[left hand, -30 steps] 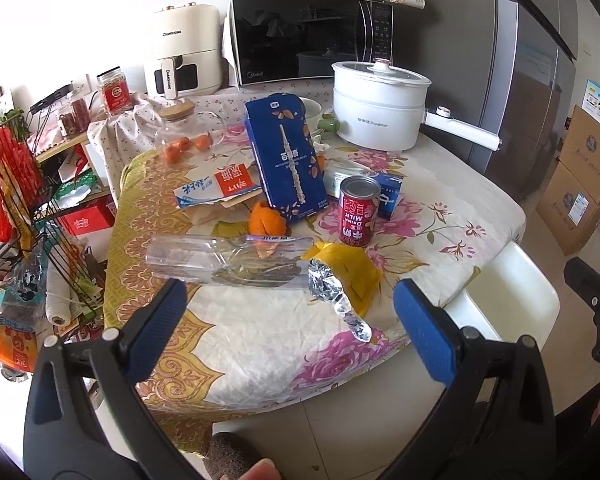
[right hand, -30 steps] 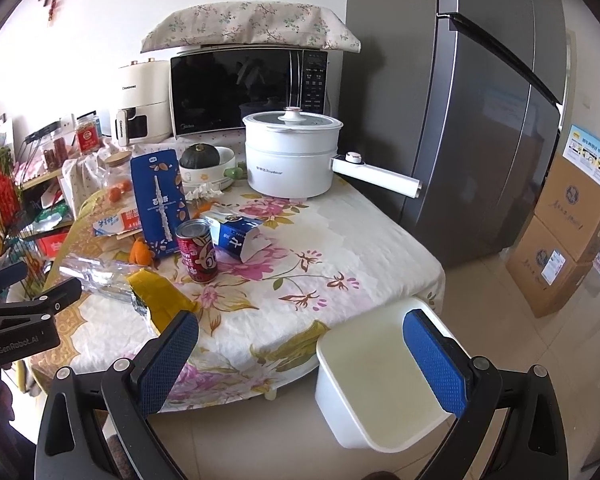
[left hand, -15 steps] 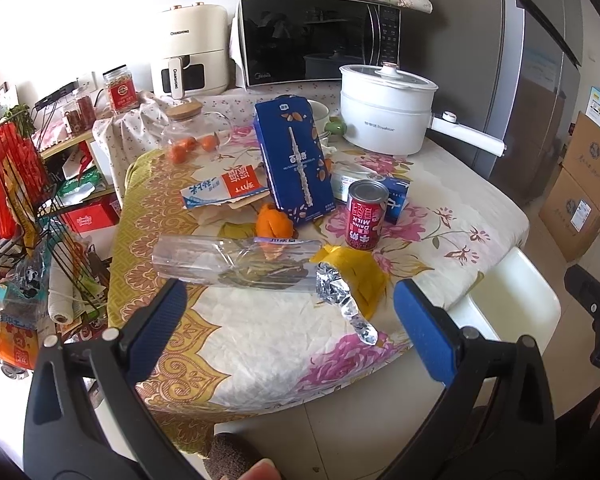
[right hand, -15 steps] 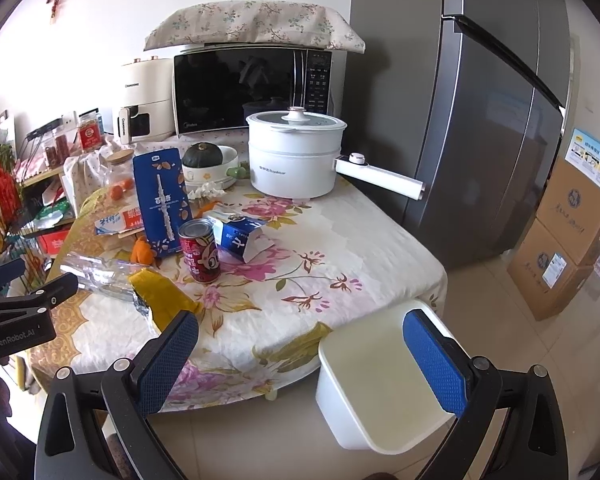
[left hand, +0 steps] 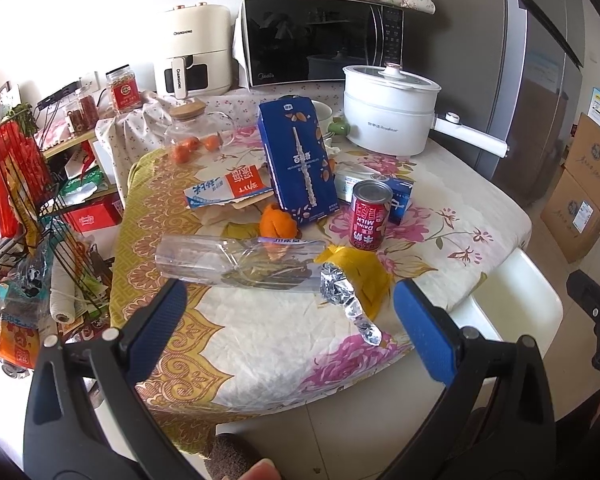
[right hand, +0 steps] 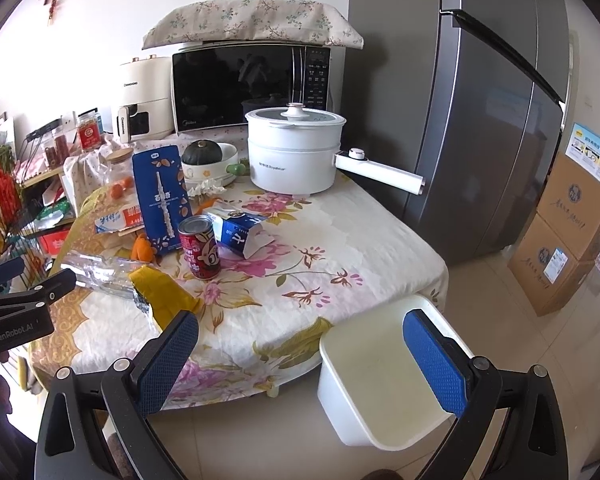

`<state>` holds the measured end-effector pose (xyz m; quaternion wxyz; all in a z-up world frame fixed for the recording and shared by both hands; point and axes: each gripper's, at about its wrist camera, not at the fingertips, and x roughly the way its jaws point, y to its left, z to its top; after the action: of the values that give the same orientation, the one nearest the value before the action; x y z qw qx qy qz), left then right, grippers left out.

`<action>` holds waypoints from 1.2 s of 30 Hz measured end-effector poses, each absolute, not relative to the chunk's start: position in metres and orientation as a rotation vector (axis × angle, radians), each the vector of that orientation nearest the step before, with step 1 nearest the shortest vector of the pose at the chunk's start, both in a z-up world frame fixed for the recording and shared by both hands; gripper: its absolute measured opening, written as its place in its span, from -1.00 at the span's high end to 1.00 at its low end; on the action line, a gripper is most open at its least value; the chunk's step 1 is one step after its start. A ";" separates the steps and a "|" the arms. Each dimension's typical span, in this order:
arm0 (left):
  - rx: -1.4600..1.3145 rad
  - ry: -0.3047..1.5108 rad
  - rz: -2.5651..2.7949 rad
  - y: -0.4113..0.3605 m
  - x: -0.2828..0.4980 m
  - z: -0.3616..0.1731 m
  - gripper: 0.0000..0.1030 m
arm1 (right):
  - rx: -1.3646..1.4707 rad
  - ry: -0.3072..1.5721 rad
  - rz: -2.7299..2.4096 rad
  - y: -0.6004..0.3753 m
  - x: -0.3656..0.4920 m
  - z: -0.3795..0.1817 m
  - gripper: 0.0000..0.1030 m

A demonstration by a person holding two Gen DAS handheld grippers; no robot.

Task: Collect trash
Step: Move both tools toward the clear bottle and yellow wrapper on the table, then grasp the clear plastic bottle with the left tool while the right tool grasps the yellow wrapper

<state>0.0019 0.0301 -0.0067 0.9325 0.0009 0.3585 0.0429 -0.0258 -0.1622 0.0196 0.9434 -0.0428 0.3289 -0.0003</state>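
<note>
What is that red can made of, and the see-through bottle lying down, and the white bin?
The red milk-drink can looks like metal: its rim and top are shiny silver. The clear crushed bottle lying on its side seems to be thin plastic, see-through and creased. The white rectangular bin beside the table looks like smooth, hard plastic, though I cannot be sure.

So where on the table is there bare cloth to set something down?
Bare cloth runs along the right side, between the red can, the white pot and the table's edge. The near edge before the foil wrapper is also free. The left half around the blue carton is crowded.
</note>
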 end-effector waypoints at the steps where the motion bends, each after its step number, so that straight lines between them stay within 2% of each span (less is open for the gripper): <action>1: 0.002 0.734 0.088 0.030 0.002 -0.007 -0.99 | -0.087 0.672 -0.001 -0.161 -0.026 0.019 -1.00; 12: -0.009 0.723 0.072 0.034 0.000 -0.003 -0.99 | -0.054 0.712 -0.010 -0.166 -0.021 0.015 -1.00; 25: -0.005 0.763 0.031 0.034 0.014 -0.006 -0.99 | -0.005 0.658 -0.018 -0.175 -0.013 0.043 -1.00; 36: -0.008 0.815 0.011 0.065 0.040 -0.005 -0.99 | -0.034 0.745 0.122 -0.145 0.047 0.052 -1.00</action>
<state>0.0401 0.0647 -0.0051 0.9181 -0.0038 0.3962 0.0052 0.0472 -0.1449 0.0519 0.9295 -0.0164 0.3637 0.0596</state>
